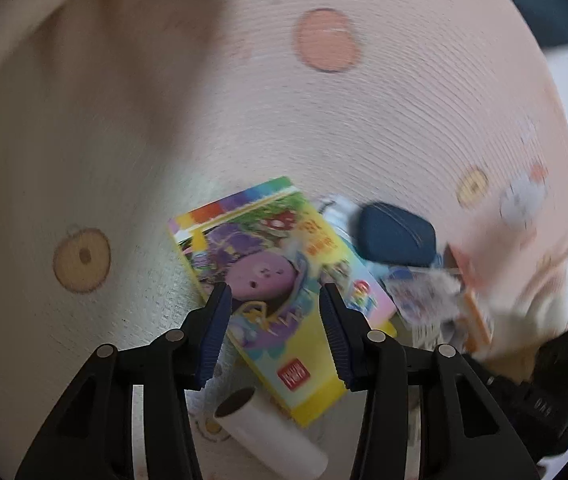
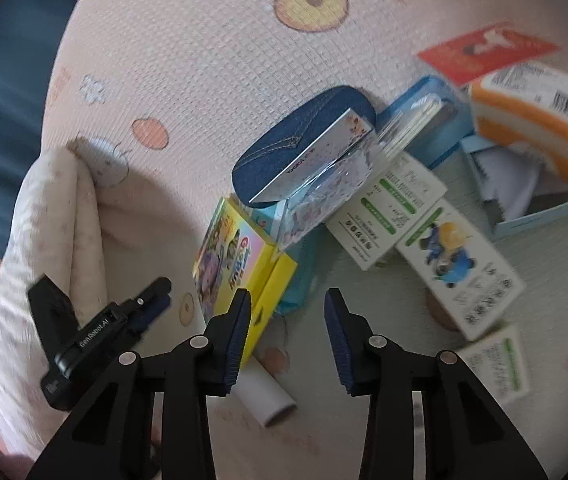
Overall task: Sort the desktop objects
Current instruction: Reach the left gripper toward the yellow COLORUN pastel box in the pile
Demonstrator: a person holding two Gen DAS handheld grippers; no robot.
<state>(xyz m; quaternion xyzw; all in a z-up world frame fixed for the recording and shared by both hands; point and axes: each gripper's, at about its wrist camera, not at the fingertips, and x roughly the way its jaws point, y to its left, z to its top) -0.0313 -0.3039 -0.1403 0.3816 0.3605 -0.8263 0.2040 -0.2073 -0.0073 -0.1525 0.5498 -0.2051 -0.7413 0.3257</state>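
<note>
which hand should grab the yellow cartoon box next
Left, probably. The left tool hangs open right over the yellow box; the right tool sits beside the box's end, over the mat.

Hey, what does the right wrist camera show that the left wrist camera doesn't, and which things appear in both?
Only the right wrist view: a red card, an orange-and-white pack in an open light blue box, and a white card with a blue cartoon figure.
Only the left wrist view: nothing distinct beyond more bare patterned cloth.
Both: the yellow picture box, the dark blue case and the white tube.
</note>
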